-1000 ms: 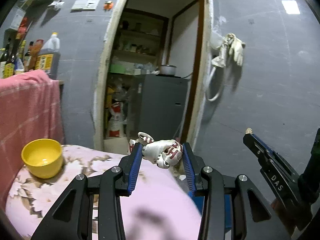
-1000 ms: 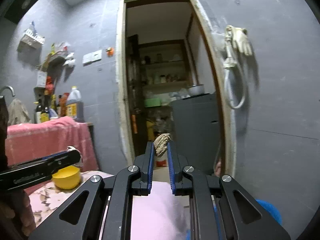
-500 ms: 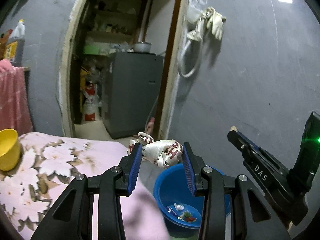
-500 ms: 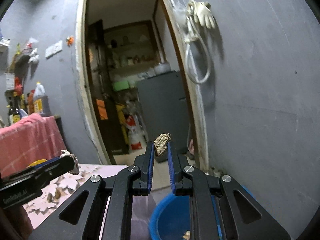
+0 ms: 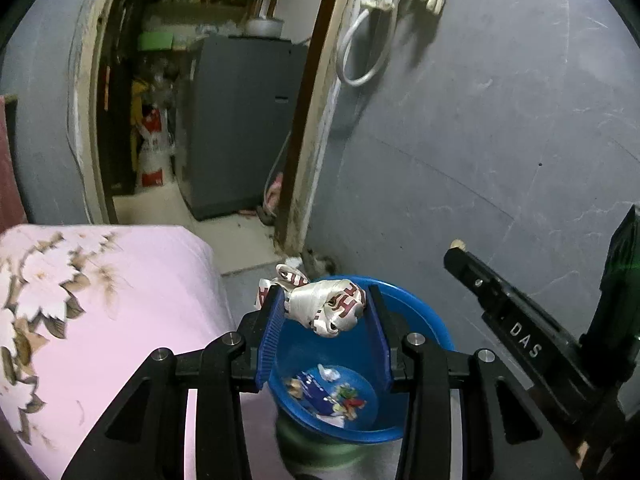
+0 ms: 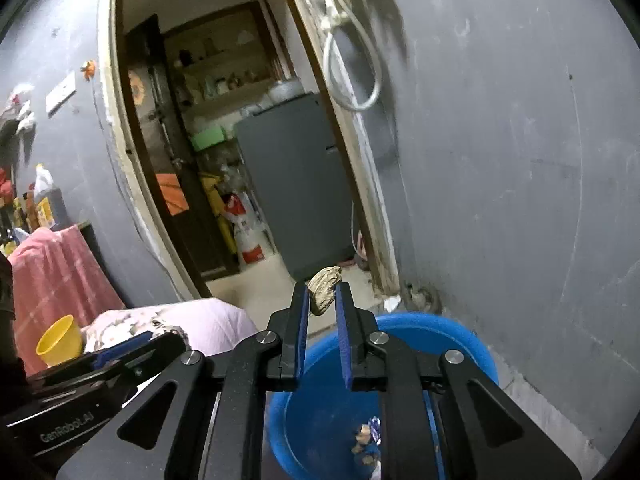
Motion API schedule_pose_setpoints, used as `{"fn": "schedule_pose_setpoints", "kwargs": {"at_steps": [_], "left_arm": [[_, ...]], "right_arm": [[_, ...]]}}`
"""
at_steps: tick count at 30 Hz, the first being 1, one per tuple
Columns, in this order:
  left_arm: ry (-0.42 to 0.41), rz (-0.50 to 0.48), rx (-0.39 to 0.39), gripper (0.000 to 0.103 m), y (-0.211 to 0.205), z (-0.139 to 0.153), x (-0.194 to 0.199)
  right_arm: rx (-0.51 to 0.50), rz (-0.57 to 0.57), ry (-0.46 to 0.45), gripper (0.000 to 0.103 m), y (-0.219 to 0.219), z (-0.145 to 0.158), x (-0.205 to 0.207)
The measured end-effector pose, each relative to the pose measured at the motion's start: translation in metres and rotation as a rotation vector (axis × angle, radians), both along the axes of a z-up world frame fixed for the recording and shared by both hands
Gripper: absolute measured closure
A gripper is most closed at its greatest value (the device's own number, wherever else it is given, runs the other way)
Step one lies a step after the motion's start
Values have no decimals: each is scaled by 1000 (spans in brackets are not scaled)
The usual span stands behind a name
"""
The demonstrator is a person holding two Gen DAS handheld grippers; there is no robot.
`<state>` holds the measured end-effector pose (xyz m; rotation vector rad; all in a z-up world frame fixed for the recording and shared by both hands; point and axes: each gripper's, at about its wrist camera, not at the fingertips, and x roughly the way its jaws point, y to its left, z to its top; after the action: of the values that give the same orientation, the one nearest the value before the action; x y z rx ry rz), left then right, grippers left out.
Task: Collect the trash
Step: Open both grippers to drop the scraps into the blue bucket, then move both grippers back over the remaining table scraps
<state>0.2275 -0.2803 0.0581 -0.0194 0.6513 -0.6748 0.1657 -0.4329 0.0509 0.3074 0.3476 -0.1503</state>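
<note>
Both grippers swung off the desk (image 5: 120,292) toward the blue bin (image 5: 424,320). Left gripper (image 5: 326,312) jaws pinch crumpled wrapper (image 5: 328,306), long axis crosswise, over the bin's near rim. Right gripper (image 6: 322,296) jaws pinch brown scrap (image 6: 325,283), tip pointing up-right, above the bin's far rim; bin mouth unobstructed, litter inside.

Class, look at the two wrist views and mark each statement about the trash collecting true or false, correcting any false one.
1. The left claw grips a crumpled white and red wrapper. True.
2. The right claw is empty. False: it pinches a small brown scrap.
3. The blue bin already holds some trash. True.
4. The blue bin stands on the pink floral cloth. False: it stands beside the cloth, lower down.
5. A yellow bowl sits by the cloth. True.
</note>
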Motion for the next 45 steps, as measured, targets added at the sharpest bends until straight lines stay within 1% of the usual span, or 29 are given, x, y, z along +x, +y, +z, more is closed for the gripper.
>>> {"fn": "schedule_pose_setpoints", "kwargs": {"at_steps": [2,9,12,13,14,16,20,22,28,30,32,34,41,45], "left_arm": [[31,-3,9,68,-6,-6,4],[86,-18,44,68,-24,-27,12],[121,-20,46,67,-27,-35,17],[135,-18,45,67,-28,-37,20],[147,-16,43,67,-28,-38,22],[171,-11,44,66,-30,-42,26],[199,1,34,66,-28,-44,32],[199,0,30,64,-27,-43,31],[186,-1,25,63,-24,-40,30],[180,7,22,60,-23,-40,30],[167,23,19,54,-21,-39,28],[147,40,20,51,-17,-36,26],[89,99,23,42,1,-25,24],[67,138,14,39,17,-18,22]], "right_arm": [[15,6,23,91,-3,-3,2],[31,-4,63,91,-8,-7,5],[49,-11,86,89,-14,-10,8],[54,-14,96,86,-15,-12,9],[63,-17,107,80,-17,-13,10],[74,-23,117,74,-20,-15,10],[87,-35,111,74,-24,-14,7],[90,-38,108,74,-24,-13,7],[92,-36,105,74,-24,-13,6],[93,-38,103,74,-24,-13,6],[96,-37,102,74,-23,-13,7],[94,-35,101,74,-22,-13,7],[94,-33,96,73,-20,-12,10],[90,-22,92,72,-17,-11,10]]}}
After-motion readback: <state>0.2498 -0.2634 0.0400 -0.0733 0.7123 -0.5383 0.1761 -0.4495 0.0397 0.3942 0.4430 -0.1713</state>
